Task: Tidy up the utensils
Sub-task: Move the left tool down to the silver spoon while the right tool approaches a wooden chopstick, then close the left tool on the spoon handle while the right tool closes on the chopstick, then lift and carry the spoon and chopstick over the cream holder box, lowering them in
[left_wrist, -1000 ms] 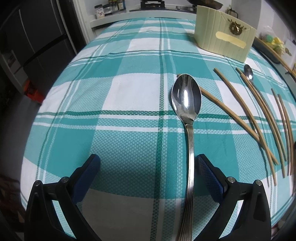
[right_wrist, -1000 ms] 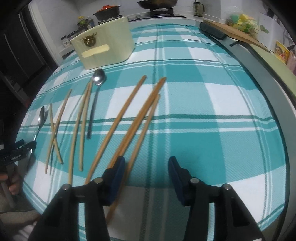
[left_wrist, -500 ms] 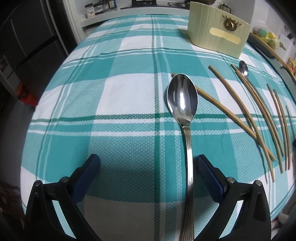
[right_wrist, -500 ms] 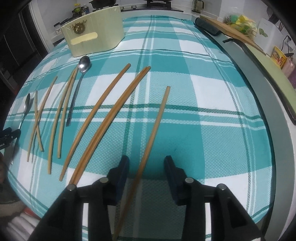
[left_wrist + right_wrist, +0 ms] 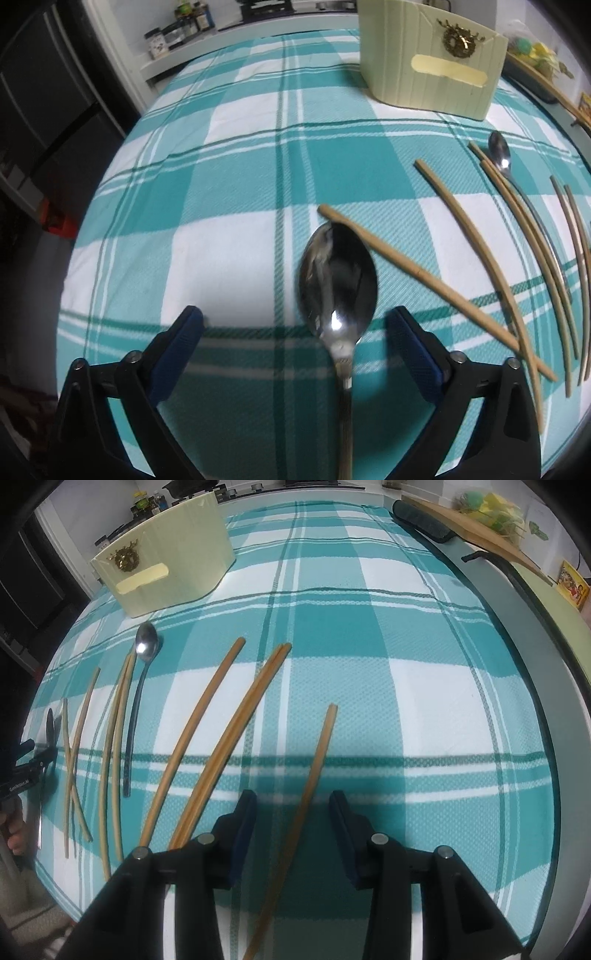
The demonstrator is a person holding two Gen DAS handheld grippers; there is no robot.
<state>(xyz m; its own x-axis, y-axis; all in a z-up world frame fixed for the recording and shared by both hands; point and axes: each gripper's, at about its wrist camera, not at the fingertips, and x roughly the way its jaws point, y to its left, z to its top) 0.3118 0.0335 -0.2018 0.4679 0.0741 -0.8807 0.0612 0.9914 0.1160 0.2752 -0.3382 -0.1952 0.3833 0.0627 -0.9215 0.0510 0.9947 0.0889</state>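
Left wrist view: left gripper [image 5: 295, 325] fingers spread wide, nothing between the pads. A large steel spoon [image 5: 338, 284] lies between the 2 fingers, closer to the right one, bowl ahead of the tips, handle running back under the camera. Whether the spoon rests on the cloth or is raised cannot be told. Its bowl tip overlaps the end of a pale chopstick [image 5: 436, 291] that slants away to the right of the fingers. Further right, more chopsticks and a small long-handled spoon [image 5: 499, 155]. Far ahead and right stands the cream utensil holder [image 5: 428, 77] on the teal plaid tablecloth [image 5: 221, 177].

Right wrist view: right gripper [image 5: 292, 801] fingers parted, a single brown chopstick [image 5: 314, 779] passing between them without touching either pad; not gripped. Left of the fingers, a brown pair [image 5: 236, 734] lying together, 1 curved single, then the small spoon, paler chopsticks, and a crossed pair at far left. Holder sits far ahead to the left.

Progress, as a judgement: barely begun. Every utensil visible lies on the cloth; the holder's inside is not visible from either camera. All chopsticks and both spoons remain to be gathered.

View differences: only the right view shows the brown chopsticks, the far-left crossed pair and the other gripper at the frame edge. Only the left view shows the large spoon's bowl clearly and the spice jars [image 5: 177, 31] beyond the table.
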